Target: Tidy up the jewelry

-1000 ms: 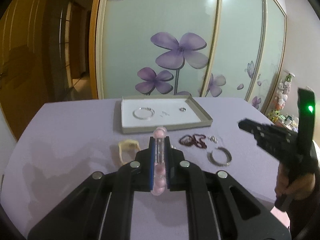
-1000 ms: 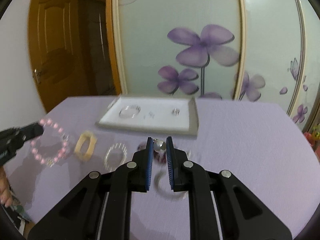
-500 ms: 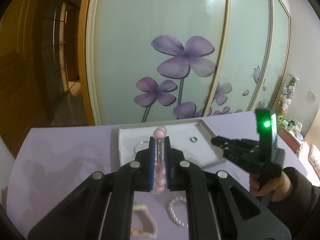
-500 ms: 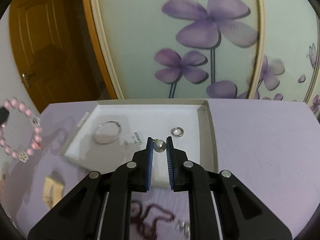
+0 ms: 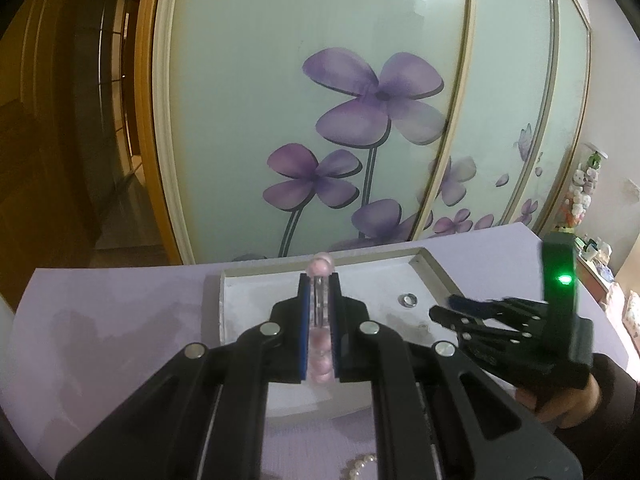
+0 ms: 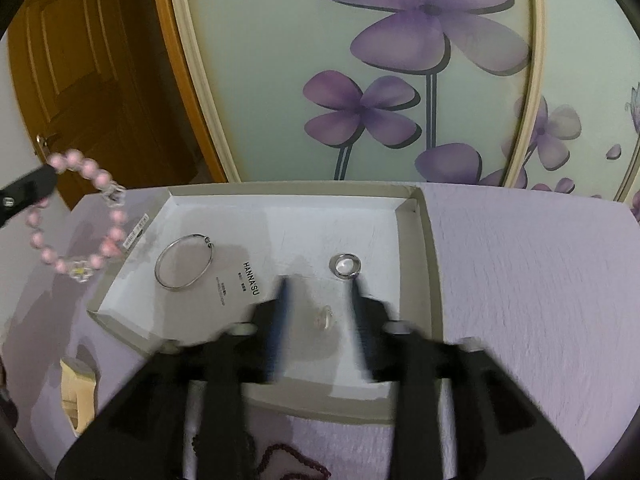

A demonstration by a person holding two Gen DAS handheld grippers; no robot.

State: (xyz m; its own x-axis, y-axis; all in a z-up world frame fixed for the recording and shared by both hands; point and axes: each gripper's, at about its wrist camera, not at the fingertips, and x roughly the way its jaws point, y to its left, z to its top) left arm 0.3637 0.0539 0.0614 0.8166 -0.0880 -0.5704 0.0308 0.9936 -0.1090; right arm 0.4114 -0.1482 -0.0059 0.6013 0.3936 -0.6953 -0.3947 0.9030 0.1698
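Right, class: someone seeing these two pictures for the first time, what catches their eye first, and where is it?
The pink bead bracelet, dangling from the left gripper off the tray's left side, over the purple table. Next the shallow white tray at centre, with a silver bangle on its left and a ring towards its right. Behind, big purple flowers fill the wardrobe doors.

Lilac counter (image 6: 520, 272); behind it sliding glass doors (image 5: 248, 92) with purple flowers; wooden door (image 6: 72, 60) left.
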